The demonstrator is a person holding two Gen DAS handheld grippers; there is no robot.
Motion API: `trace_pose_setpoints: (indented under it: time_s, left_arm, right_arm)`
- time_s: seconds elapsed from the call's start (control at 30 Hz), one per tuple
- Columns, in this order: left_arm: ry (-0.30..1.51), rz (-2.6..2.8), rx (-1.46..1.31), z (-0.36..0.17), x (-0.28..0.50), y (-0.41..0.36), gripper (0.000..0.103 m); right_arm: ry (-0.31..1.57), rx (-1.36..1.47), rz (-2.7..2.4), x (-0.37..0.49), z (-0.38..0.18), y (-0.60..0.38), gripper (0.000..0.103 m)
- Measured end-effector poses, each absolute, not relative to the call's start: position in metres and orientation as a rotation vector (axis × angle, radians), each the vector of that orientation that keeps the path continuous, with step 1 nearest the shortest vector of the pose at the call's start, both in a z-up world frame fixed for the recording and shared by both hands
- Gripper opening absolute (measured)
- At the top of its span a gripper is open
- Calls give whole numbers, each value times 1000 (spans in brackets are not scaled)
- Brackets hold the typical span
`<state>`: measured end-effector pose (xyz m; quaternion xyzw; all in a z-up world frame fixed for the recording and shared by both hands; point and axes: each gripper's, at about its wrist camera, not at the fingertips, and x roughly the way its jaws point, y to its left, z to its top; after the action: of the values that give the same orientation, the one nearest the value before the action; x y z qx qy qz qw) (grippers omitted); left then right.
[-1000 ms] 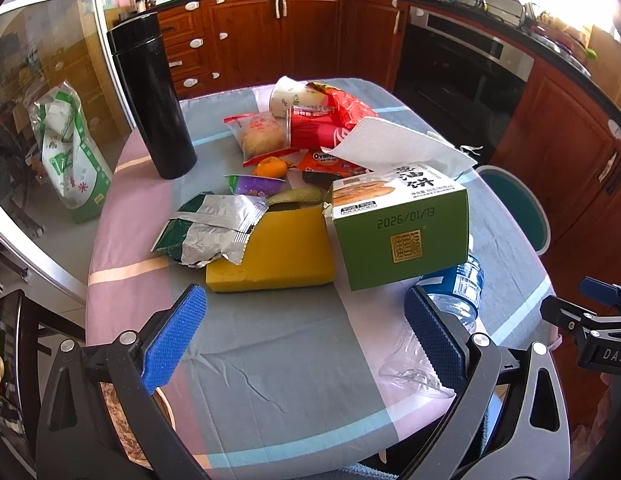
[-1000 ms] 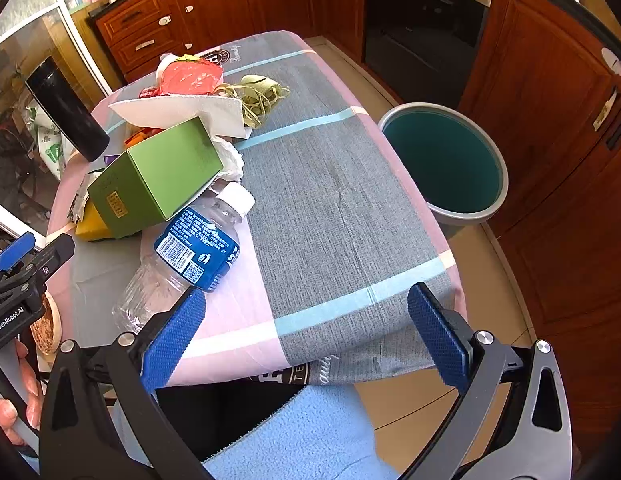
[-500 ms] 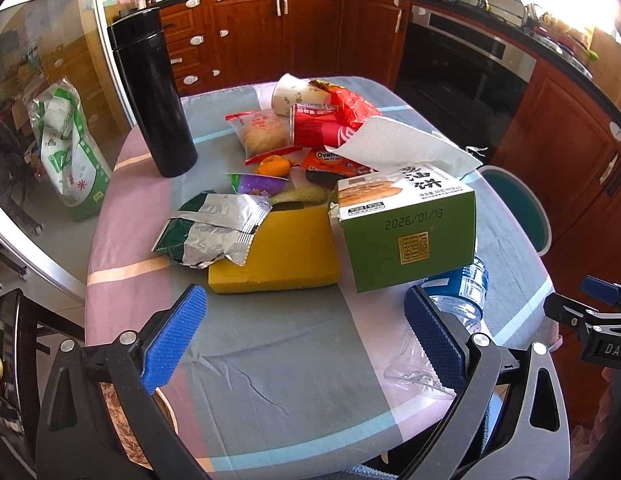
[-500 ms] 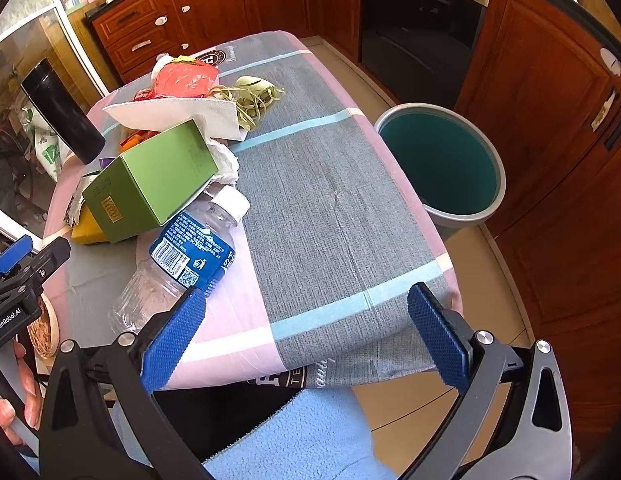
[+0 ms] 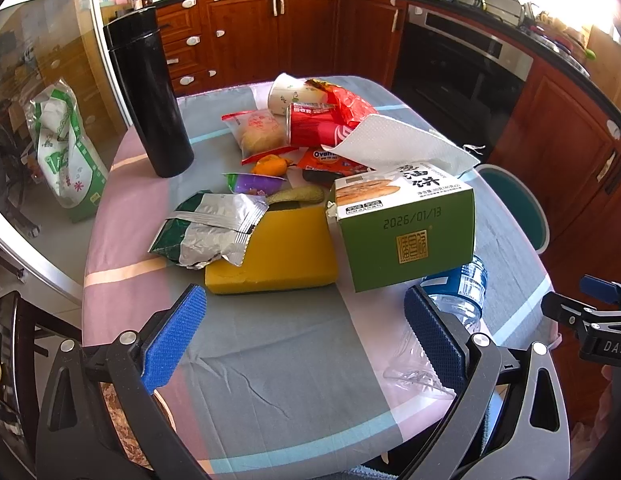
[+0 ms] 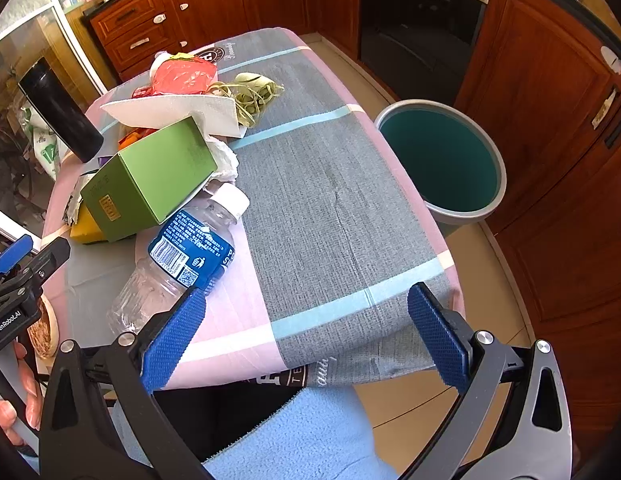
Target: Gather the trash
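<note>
Compared with one second ago, the left gripper (image 5: pixel 304 336) has come a little nearer to the pile, so the green box (image 5: pixel 402 224) and the yellow sponge (image 5: pixel 278 258) look bigger and lower in the left wrist view. The right gripper (image 6: pixel 306 334) has also moved slightly, and the plastic bottle (image 6: pixel 182 256) now lies closer to its left finger. No item on the table (image 6: pixel 334 208) has changed its place.

Both grippers are wide open and hold nothing.

From left to right in the left wrist view I count: one black flask (image 5: pixel 150 92), standing upright; one silver and green snack bag (image 5: pixel 208 232) lying partly on the one sponge; one purple wrapper (image 5: pixel 252 182); one clear bag of snacks (image 5: pixel 256 132); one paper cup (image 5: pixel 292 94) lying on its side; one red can (image 5: pixel 316 130); one paper towel (image 5: pixel 398 144) over the box; and one bottle, partly hidden behind the box.

In the right wrist view, one teal bin (image 6: pixel 440 160) stands on the floor just beside the right edge of the table, well apart from the pile.
</note>
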<state>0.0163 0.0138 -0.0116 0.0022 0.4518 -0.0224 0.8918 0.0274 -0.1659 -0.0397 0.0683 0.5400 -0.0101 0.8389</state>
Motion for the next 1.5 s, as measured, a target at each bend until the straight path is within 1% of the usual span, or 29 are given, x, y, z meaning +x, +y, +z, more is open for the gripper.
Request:
trace_pose_setpoints:
  time_s: [0.77,1.13,1.5]
  left_arm:
    - [936,-74,-2,-14,18,15,99]
    - [951,-129,23,-27,24,28,99]
    - [991,-137,48,-41,35,56,99]
  right_arm:
    - [1159,134,-37,30,-42,-160,97]
    - [1175,132,-25,40,-43,-142,97]
    - [1275,186,98,73,-77,-92,97]
